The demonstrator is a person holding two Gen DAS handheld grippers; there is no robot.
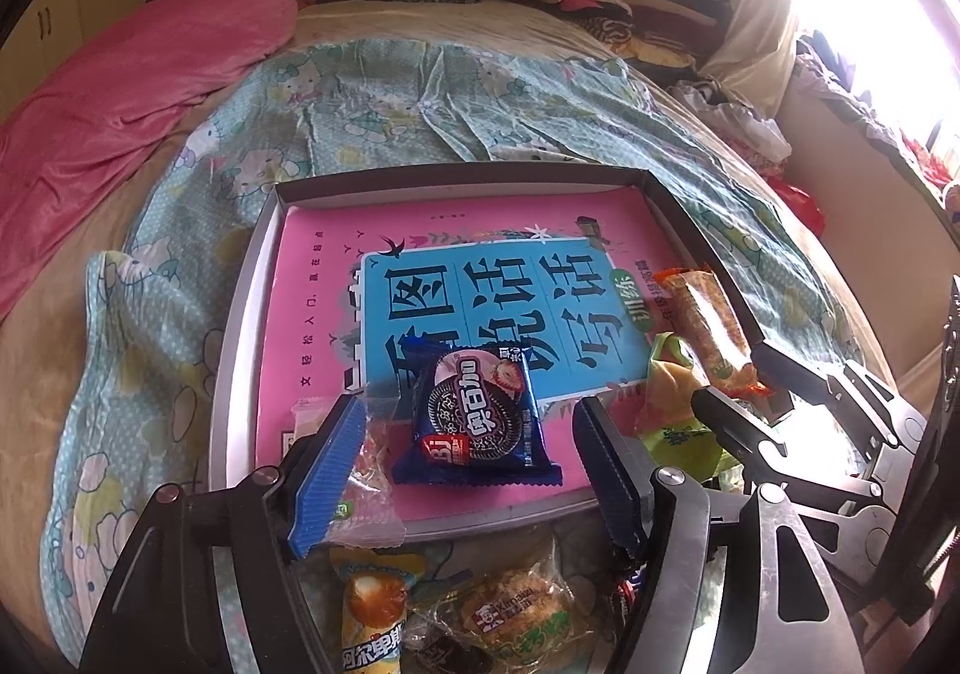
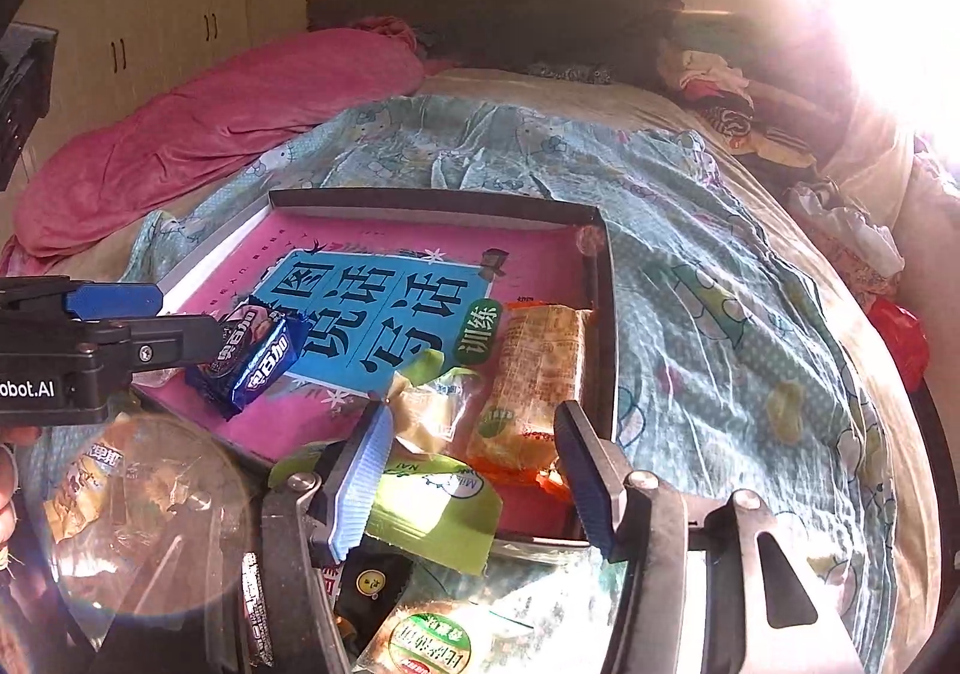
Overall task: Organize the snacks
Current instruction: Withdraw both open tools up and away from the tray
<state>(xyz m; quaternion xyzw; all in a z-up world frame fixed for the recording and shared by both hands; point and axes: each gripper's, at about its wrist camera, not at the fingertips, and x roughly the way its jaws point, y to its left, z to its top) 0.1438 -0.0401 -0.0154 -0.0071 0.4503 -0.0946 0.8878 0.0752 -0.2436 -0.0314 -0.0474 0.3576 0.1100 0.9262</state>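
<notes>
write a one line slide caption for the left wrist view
Left tool open around a blue cookie packet lying on the pink book in the shallow box on the bed.

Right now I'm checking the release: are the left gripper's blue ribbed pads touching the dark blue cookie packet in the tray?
Apart. The left wrist view shows the left gripper straddling the dark blue cookie packet, with pink book cover visible beside both pads.

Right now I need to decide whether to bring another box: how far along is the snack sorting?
Partly done. Already in the tray: the blue cookie pack, an orange-ended cracker bar and a green-wrapped snack. Nothing is in hand: the left hand-held gripper straddles the cookie pack with its jaws clear; the right hand-held gripper stands open. Left: several packets on the bed before the tray.
</notes>
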